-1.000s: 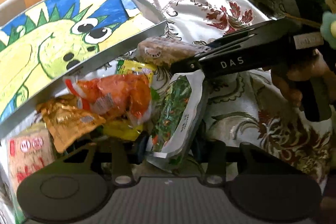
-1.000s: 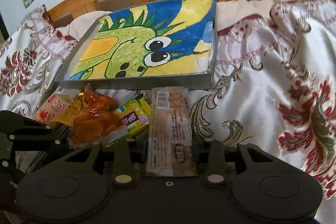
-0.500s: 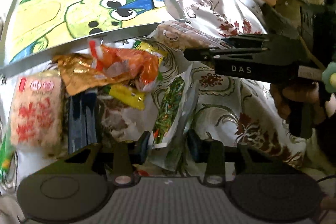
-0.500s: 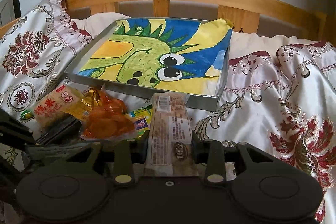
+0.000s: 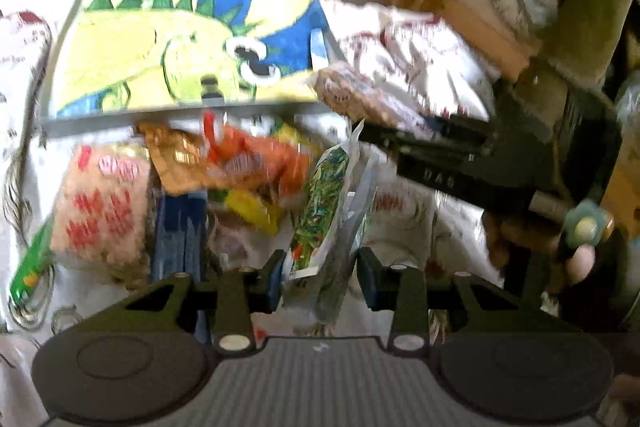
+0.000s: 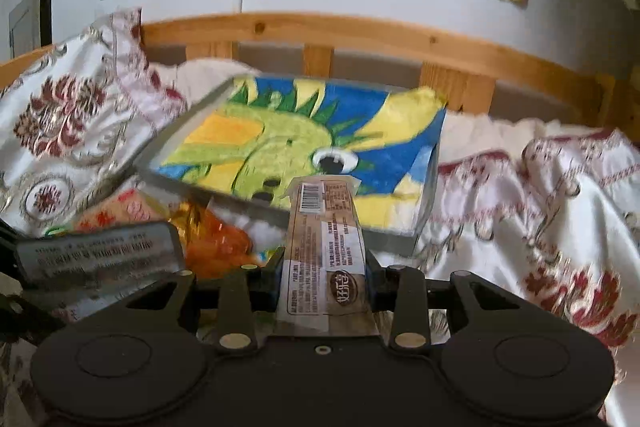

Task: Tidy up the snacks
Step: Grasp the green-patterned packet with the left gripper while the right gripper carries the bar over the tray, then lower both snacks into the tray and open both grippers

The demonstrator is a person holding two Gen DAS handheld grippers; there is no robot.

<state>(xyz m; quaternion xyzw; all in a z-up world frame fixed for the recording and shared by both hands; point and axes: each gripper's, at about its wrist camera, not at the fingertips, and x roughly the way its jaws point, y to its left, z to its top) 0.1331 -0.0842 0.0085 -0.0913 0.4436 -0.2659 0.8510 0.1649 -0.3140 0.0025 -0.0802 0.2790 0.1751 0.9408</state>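
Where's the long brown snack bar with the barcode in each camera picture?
Left wrist view: the brown snack bar is upper right of centre, poking out of the right gripper just past the tray's near right corner.
Right wrist view: the bar is bottom centre, clamped in the gripper, pointing at the tray.
Shared landmark: the grey tray with the green dinosaur drawing.
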